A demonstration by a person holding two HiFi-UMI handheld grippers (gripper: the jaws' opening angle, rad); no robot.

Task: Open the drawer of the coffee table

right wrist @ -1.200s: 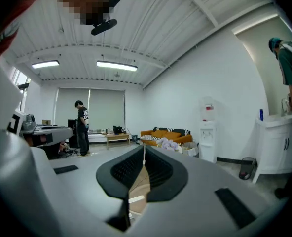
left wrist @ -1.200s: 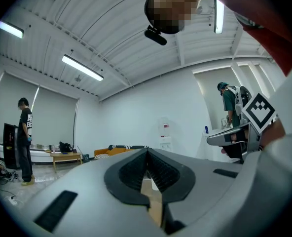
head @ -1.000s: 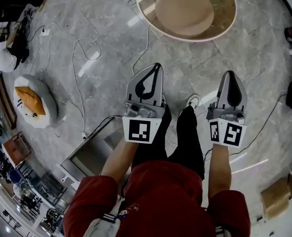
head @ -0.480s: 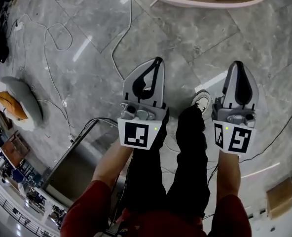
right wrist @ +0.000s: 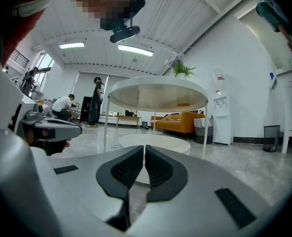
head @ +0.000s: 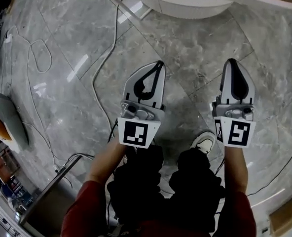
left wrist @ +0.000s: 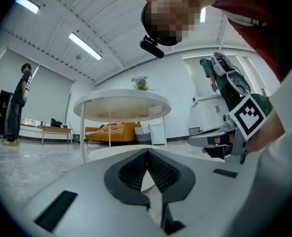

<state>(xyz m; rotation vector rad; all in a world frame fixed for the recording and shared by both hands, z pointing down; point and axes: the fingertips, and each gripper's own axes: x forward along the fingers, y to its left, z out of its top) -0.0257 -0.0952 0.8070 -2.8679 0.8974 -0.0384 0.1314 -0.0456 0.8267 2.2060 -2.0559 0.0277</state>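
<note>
The round white coffee table (head: 195, 6) shows only its near rim at the top of the head view. Both gripper views look level at it from low down: glass top (left wrist: 121, 105) (right wrist: 158, 95) on thin legs over a round white base (right wrist: 153, 142). No drawer can be made out. My left gripper (head: 159, 63) (left wrist: 147, 152) and right gripper (head: 232, 61) (right wrist: 144, 147) are held side by side, pointing at the table, well short of it. The pads of both are closed together with nothing between them.
Cables (head: 106, 58) trail over the grey marble floor at left. A metal case (head: 47, 201) lies at the bottom left, a plush toy (head: 3, 122) at the left edge. A white shoe (head: 203, 142) is under the grippers. Behind the table stand an orange sofa (left wrist: 111, 131) and people (right wrist: 96, 100).
Both grippers have sunk low toward the floor as the person crouches. The table has slid up to the top edge of the head view. Jaws stay closed.
</note>
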